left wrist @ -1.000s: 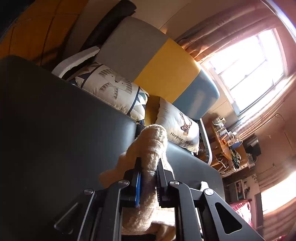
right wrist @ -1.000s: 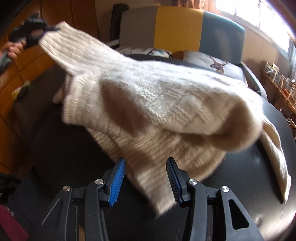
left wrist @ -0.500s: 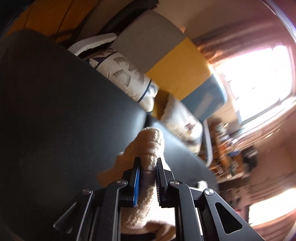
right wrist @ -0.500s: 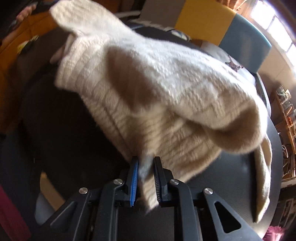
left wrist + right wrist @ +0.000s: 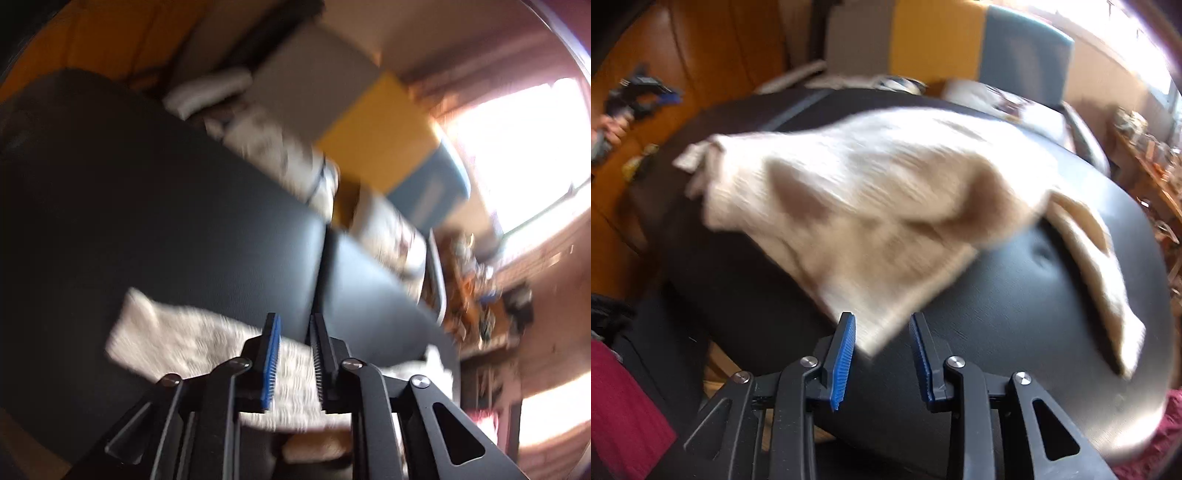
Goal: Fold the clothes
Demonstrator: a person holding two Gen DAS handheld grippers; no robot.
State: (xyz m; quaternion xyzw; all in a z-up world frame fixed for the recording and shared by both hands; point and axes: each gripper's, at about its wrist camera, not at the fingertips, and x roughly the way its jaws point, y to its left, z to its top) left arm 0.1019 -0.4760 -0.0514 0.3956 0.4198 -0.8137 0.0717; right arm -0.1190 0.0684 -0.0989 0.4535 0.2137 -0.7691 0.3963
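Note:
A cream knitted sweater (image 5: 879,192) lies rumpled on the black padded table (image 5: 1015,314), one sleeve trailing off to the right. My right gripper (image 5: 881,319) is open, and the sweater's near corner hangs blurred just between its fingertips. In the left wrist view, my left gripper (image 5: 293,319) is open with nothing clamped. The sweater (image 5: 184,339) lies flat on the table (image 5: 147,221) under and behind its fingers. The right wrist view also shows that left gripper (image 5: 639,88) far left, held in a hand (image 5: 609,129), apart from the sweater.
A sofa with grey, yellow and blue back panels (image 5: 934,40) stands behind the table, with patterned cushions (image 5: 280,155) on it. A cluttered shelf (image 5: 476,295) sits to the right under a bright window (image 5: 524,122). Red fabric (image 5: 624,417) lies at the near left.
Both grippers have let go of the sweater, which dropped from mid-air onto the table. The left gripper pulled away to the left; the right one opened after pinching the near corner.

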